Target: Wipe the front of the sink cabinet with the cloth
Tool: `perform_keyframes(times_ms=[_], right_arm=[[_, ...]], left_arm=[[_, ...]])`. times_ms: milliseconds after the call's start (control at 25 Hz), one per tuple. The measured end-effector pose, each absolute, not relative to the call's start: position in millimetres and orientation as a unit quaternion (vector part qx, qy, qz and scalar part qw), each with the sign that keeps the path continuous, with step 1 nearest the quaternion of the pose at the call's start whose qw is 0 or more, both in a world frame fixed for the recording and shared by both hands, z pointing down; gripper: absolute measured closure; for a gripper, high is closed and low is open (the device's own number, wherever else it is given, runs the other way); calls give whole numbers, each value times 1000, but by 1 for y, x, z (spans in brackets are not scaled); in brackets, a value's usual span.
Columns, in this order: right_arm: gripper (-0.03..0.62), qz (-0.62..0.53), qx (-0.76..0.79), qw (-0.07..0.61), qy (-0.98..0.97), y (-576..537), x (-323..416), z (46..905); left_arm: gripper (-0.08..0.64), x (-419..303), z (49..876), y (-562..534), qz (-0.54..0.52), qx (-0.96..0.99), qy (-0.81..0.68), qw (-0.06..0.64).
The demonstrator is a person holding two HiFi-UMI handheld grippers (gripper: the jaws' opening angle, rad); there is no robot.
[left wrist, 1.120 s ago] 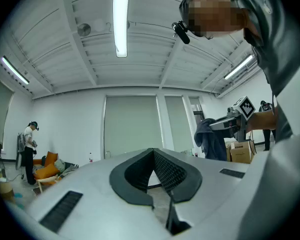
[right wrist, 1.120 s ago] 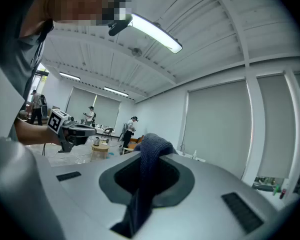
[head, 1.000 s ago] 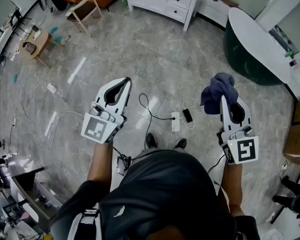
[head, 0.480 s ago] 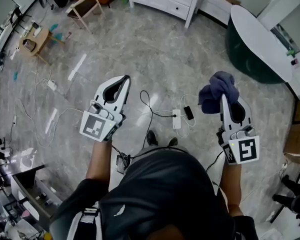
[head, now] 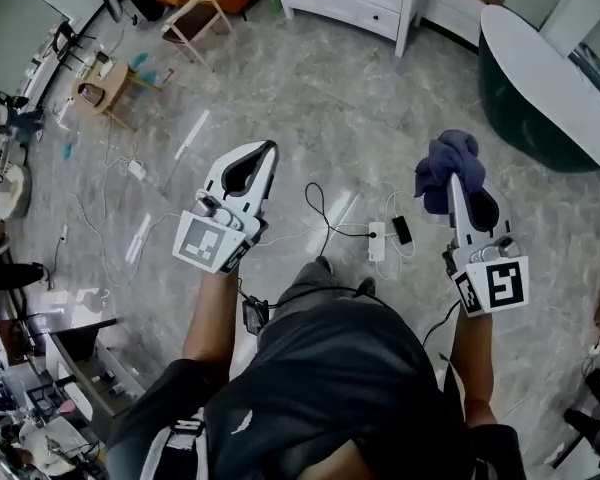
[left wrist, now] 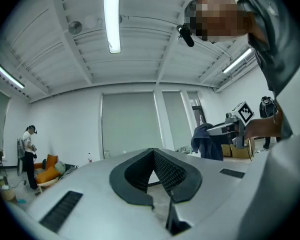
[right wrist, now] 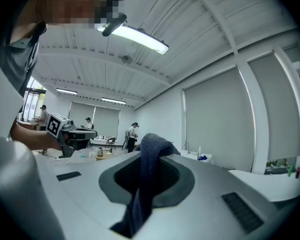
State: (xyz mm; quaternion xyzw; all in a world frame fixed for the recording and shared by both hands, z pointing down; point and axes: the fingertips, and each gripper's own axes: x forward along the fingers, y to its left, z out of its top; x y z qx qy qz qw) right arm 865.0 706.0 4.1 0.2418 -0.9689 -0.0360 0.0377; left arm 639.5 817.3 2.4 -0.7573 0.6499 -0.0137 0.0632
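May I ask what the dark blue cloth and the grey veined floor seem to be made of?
Dark blue cloth: soft matte fabric, bunching in limp folds. Grey veined floor: likely polished marble or marble-look tile, given veining and glossy light streaks.

A white power strip [head: 377, 240] lies on the grey marbled floor [head: 330, 118] near the middle, with a small black block [head: 402, 230] just to its right and thin cables [head: 315, 218] looping off to its left. At far left stand a wooden stool [head: 202, 16] and a low wooden side table [head: 105, 83], with a white plug block [head: 137, 170] lying nearer. A dark green tub [head: 525, 133] with a white rim curves along the far right.
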Motion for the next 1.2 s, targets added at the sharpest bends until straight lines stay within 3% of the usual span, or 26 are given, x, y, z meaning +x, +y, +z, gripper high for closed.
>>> perform_keyframes(times_ms=[240, 920, 1200], right_arm=[[565, -36, 234, 36, -971, 691, 827, 9], [565, -53, 295, 50, -953, 626, 617, -1], [565, -57, 304, 58, -949, 586, 587, 0]], left_arm=[[557, 608, -2, 805, -21, -755, 651, 73], [557, 366, 13, 742, 35, -764, 641, 60], [557, 339, 25, 713, 41, -769, 637, 38]])
